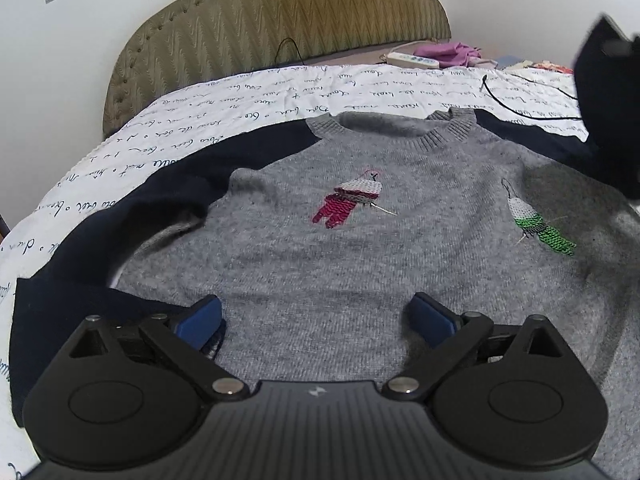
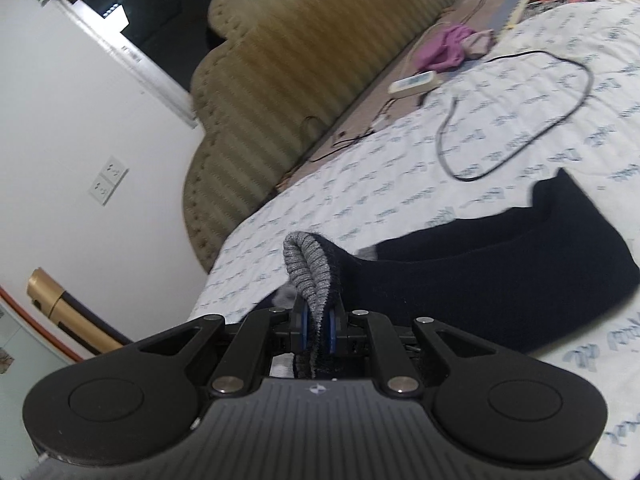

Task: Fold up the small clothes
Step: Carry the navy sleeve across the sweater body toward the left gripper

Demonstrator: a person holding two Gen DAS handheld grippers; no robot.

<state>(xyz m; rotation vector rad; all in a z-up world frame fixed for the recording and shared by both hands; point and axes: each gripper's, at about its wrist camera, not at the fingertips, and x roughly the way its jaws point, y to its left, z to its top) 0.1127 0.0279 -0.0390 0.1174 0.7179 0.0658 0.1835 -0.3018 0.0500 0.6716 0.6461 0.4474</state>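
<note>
The grey sweater (image 1: 360, 264) lies face up on the bed (image 1: 248, 96), neck toward the headboard. The left gripper (image 1: 316, 320) hovers w/ jaws spread wide over the lower front, nothing in them. The right gripper (image 2: 316, 330) is pinched tight on the grey ribbed cuff (image 2: 310, 268) of the navy sleeve (image 2: 500, 256), lifted off the sheet. Risk imo: the body isn't pinned, so pulling the sleeve across could drag and bunch the knit; the cuff could also slip out. The black cable (image 2: 520, 120) is close enough to snag.

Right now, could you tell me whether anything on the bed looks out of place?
Yes: a loose black cable loops over the bedsheet beyond the sweater, with a power strip and crumpled purple cloth by the headboard.
</note>
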